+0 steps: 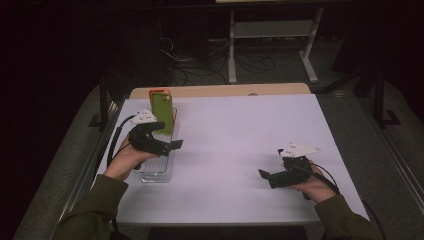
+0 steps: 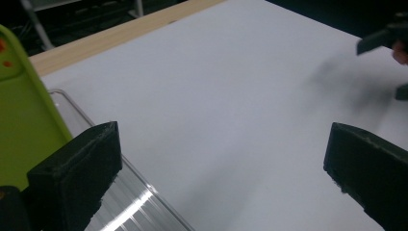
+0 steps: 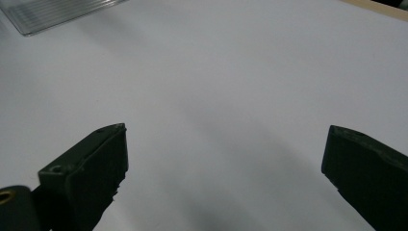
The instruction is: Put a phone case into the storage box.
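I count two tongs, one in each of my hands, and two things on the desk (image 1: 235, 145): one clear tray (image 1: 159, 167) and one green phone case (image 1: 162, 112). My left tongs (image 1: 170, 145) hover over the tray near the desk's left edge, their black jaws spread wide with nothing between them; in the left gripper view the same tongs (image 2: 221, 163) show blocky jaws with a rough, foam-like face. My right tongs (image 1: 265, 176) sit near the desk's front right corner, well apart from the tray, jaws likewise parted and empty, as the right gripper view (image 3: 223, 168) confirms.

The tray is a long, transparent plastic rectangle with a ribbed floor that catches the light (image 2: 120, 211); its corner also shows as fine parallel ridges (image 3: 53, 12). The phone case stands upright at the tray's far end, towards the desk's back left corner: a flat lime-green slab with rounded corners and an orange rim at the top, probably rubbery, though the dim light makes that hard to judge. The desk top is smooth, matt white, with a pale wooden strip (image 1: 220, 90) along its far edge.
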